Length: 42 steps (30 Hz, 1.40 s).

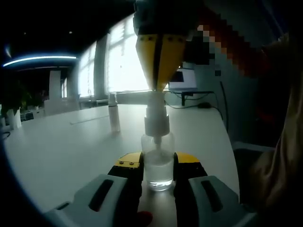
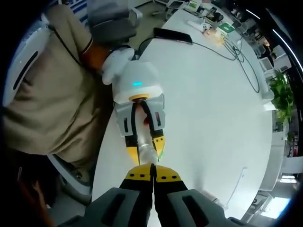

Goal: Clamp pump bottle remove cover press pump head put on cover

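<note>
The left tool (image 1: 158, 172) grips the pump bottle (image 1: 157, 163) at lower centre; the right tool (image 1: 160, 85), jaws together, presses the pump head (image 1: 156, 118). Push straight down, keep the tabletop (image 1: 71, 146) grip firm.

The left gripper view looks level and close across the worktop (image 1: 71, 146) toward far windows. The right gripper view looks steeply down from above. Both share the bottle (image 1: 158, 163) and worktop.

The white table (image 1: 61, 151) lies open to the left of the clamped pump bottle (image 1: 157, 163). The right gripper (image 1: 160, 71) blocks the way from above. A slim spray bottle (image 1: 113, 113) stands farther left, and cables (image 2: 236, 52) trail across the far end.
</note>
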Tool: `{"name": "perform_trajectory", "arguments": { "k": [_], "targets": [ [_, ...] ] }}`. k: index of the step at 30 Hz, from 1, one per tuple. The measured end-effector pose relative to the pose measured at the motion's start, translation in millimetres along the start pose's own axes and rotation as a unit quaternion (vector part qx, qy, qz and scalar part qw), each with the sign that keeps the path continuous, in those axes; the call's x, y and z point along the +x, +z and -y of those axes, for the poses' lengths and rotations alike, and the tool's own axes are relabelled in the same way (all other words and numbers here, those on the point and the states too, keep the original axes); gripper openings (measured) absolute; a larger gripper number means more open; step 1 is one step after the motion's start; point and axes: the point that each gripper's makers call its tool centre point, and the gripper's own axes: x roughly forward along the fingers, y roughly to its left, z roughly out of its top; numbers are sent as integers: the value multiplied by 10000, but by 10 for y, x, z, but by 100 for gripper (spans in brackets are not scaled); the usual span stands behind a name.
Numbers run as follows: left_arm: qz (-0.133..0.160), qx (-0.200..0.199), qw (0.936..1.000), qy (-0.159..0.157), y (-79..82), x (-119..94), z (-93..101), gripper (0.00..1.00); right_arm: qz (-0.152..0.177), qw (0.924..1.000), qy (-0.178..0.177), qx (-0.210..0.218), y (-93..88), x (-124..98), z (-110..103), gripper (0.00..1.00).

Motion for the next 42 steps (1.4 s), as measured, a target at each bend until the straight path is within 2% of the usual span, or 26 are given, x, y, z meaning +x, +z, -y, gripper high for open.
{"name": "perform_trajectory", "arguments": {
  "k": [28, 34, 42],
  "targets": [
    [-3, 18, 10000, 2, -1, -6, -4, 15, -114, 9998, 70, 121, -9, 44, -31, 0],
    [-4, 20, 10000, 1, 1, -7, 2, 15, -234, 9997, 47, -100, -7, 59, -49, 0],
    [-7, 21, 10000, 2, -3, -5, 1, 15, -204, 9997, 112, -59, -14, 71, -56, 0]
  ]
}}
